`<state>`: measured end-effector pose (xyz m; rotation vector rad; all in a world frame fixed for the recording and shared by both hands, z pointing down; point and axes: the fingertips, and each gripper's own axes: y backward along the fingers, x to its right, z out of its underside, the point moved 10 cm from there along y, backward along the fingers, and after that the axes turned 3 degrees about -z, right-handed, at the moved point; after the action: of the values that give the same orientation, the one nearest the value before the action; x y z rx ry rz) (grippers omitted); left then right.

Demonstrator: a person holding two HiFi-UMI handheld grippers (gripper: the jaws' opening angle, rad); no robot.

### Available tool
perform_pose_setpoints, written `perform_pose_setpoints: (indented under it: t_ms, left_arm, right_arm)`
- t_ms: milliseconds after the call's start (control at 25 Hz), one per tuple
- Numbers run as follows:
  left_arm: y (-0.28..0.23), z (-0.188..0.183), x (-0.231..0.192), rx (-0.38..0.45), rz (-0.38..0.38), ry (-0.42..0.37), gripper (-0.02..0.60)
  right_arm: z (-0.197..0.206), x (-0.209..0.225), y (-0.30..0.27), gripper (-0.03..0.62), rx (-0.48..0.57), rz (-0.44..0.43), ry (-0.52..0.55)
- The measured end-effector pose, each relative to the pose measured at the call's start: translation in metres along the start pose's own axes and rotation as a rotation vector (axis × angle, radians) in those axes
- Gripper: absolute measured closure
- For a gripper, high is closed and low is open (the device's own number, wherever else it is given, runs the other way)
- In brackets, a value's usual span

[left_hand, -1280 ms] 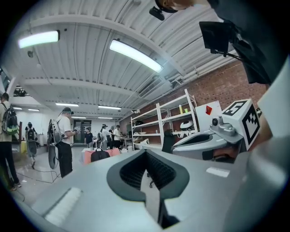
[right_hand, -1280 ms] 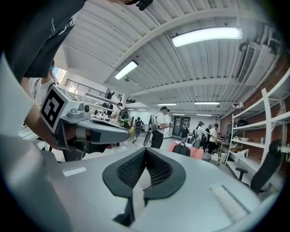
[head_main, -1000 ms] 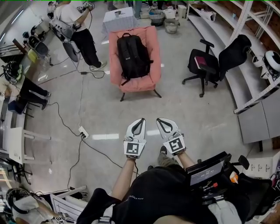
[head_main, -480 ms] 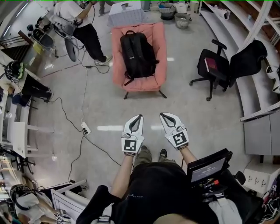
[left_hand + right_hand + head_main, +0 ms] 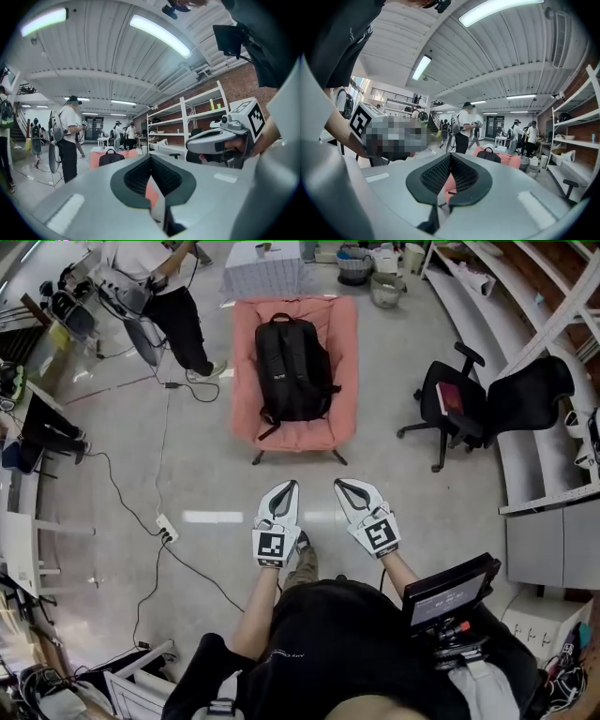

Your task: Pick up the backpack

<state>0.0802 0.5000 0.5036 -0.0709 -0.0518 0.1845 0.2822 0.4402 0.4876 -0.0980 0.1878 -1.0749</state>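
A black fabric backpack [image 5: 292,367] lies flat on a pink cushioned lounge chair [image 5: 343,352] at the upper centre of the head view. Well below it, mid-frame, the left claw [image 5: 288,487] and the right claw [image 5: 341,486] hover side by side over the grey floor [image 5: 441,493], both closed tight and empty.

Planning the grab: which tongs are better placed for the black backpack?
Left, slightly. In the head view the left tongs sit almost straight below the black fabric backpack on the pink cushioned chair; the right tongs sit off to its side. Both are shut, empty.
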Motion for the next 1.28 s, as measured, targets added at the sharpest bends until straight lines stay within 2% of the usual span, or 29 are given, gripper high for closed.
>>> perform_pose_setpoints:
  t_ms: [240, 600, 760, 1000, 1280]
  left_arm:
    - [-0.043, -0.001, -0.066, 0.018, 0.061, 0.028, 0.580]
    - [-0.106, 0.014, -0.131, -0.016, 0.075, 0.069, 0.580]
    - [-0.145, 0.021, -0.153, -0.040, 0.075, 0.066, 0.580]
    - [-0.225, 0.016, -0.176, -0.089, 0.059, 0.019, 0.580]
    - [-0.315, 0.000, -0.218, -0.136, 0.041, -0.034, 0.580]
  right_arm:
    - [-0.014, 0.018, -0.073, 0.580, -0.021, 0.047, -0.007]
    - [-0.011, 0.051, -0.144, 0.580, -0.068, 0.064, -0.033]
    - [-0.001, 0.083, -0.174, 0.580, -0.094, 0.066, -0.061]
    - [0.014, 0.161, -0.233, 0.580, -0.040, 0.042, -0.092]
    - [0.012, 0.248, -0.302, 0.580, -0.006, -0.035, -0.115]
